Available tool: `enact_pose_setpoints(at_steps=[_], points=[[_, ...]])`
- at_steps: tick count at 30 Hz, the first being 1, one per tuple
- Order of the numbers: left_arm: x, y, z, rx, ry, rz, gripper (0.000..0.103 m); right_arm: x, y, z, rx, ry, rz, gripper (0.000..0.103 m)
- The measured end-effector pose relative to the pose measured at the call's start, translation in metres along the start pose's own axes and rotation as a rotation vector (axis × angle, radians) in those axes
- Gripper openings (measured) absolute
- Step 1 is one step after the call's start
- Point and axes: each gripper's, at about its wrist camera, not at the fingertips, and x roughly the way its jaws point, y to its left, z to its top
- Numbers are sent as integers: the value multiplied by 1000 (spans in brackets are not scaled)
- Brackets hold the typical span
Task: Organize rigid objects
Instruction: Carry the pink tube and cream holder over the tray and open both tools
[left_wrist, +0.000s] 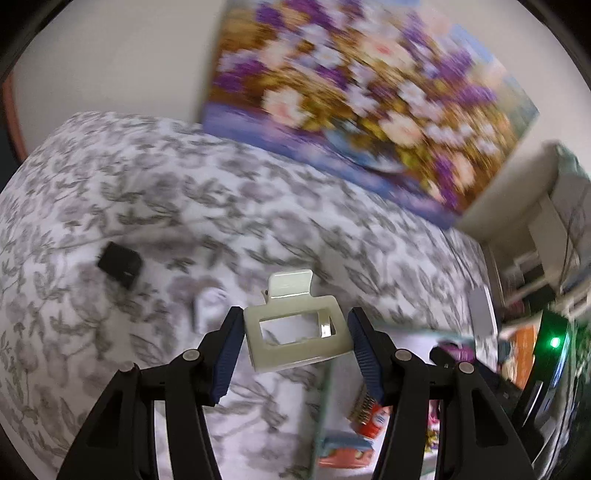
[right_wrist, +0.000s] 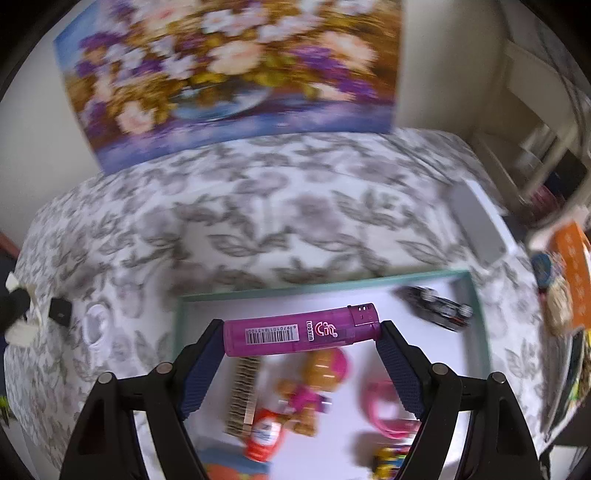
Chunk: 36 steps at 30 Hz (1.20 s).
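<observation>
Lighter (right_wrist: 301, 332) and hair claw (left_wrist: 295, 334), each clamped endwise, we lower flat into bare floor of the tray (right_wrist: 325, 286), beside its toy car (right_wrist: 436, 308).

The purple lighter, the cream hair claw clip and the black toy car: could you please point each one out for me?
purple lighter (right_wrist: 301, 331): right wrist view, middle of its translucent body.
cream hair claw clip (left_wrist: 295, 334): left wrist view, its rectangular frame.
black toy car (right_wrist: 436, 306): right wrist view, its roof.

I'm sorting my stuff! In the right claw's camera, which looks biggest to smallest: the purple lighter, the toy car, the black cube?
1. Purple lighter, though it's nearest the camera.
2. Toy car.
3. Black cube.
</observation>
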Motion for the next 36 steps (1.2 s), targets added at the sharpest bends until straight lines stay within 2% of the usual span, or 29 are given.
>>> enact_pose_setpoints(at_steps=[4, 9, 16, 22, 33, 36], points=[[19, -32, -12, 59, 46, -37, 59, 2, -35, 0, 70, 17, -24, 84], [49, -57, -25, 71, 116, -70, 59, 9, -62, 0, 114, 39, -25, 84], [82, -84, -41, 150, 167, -13, 59, 26, -67, -5, 106, 76, -28, 84], [95, -90, -45, 188, 186, 20, 59, 38, -68, -7, 101, 101, -18, 84], [103, -92, -48, 199, 214, 50, 60, 51, -68, -12, 103, 138, -12, 84], [103, -89, -47, 191, 222, 52, 63, 52, -69, -12, 110, 147, -2, 84]])
